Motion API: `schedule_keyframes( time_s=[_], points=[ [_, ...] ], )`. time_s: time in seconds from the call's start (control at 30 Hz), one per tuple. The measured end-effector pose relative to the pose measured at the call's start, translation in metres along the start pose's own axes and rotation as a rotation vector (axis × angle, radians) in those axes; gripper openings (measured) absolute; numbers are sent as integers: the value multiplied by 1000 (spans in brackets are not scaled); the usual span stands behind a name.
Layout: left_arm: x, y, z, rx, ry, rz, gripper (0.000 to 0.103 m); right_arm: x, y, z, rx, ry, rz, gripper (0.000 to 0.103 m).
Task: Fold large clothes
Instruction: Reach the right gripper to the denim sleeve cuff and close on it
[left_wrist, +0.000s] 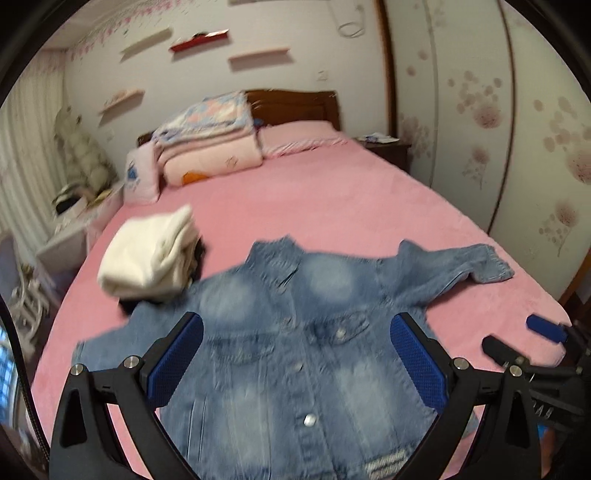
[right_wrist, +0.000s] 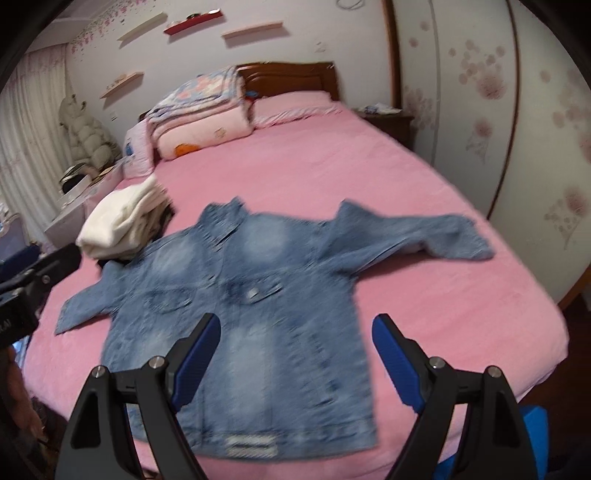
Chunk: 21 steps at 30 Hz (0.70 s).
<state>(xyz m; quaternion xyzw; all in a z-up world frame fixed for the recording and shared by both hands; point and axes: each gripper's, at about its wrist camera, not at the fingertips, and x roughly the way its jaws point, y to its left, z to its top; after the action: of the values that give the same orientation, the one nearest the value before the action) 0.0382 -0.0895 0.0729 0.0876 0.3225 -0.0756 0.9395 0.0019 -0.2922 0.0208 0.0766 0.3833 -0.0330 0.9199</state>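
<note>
A blue denim jacket (left_wrist: 288, 332) lies flat, front up and buttoned, on the pink bed, sleeves spread to both sides; it also shows in the right wrist view (right_wrist: 255, 288). My left gripper (left_wrist: 295, 332) is open and empty, hovering above the jacket's chest. My right gripper (right_wrist: 295, 336) is open and empty, hovering above the jacket's lower right part. The right gripper shows at the right edge of the left wrist view (left_wrist: 532, 339). The left gripper shows at the left edge of the right wrist view (right_wrist: 33, 277).
A folded cream garment pile (left_wrist: 147, 254) sits on the bed (left_wrist: 332, 206) left of the jacket's collar, touching its left shoulder. Stacked quilts and pillows (left_wrist: 207, 144) lie at the headboard. A wardrobe (left_wrist: 517, 129) stands at the right, a white nightstand (left_wrist: 70, 236) at the left.
</note>
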Motion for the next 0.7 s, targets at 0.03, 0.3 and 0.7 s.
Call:
schedule_keyframes(
  time_s=[0.03,0.3,0.7],
  points=[
    [3,-5,7,10,-2,-12,101,-1,-9,8,9,-8,-8,85],
    [47,-53,65,32,-43,-155,101,22,-102,72,153,-45,-70,85],
    [176,-150,100,16,-58,-233,101,155,-271,86,526,72,-100,85]
  ],
)
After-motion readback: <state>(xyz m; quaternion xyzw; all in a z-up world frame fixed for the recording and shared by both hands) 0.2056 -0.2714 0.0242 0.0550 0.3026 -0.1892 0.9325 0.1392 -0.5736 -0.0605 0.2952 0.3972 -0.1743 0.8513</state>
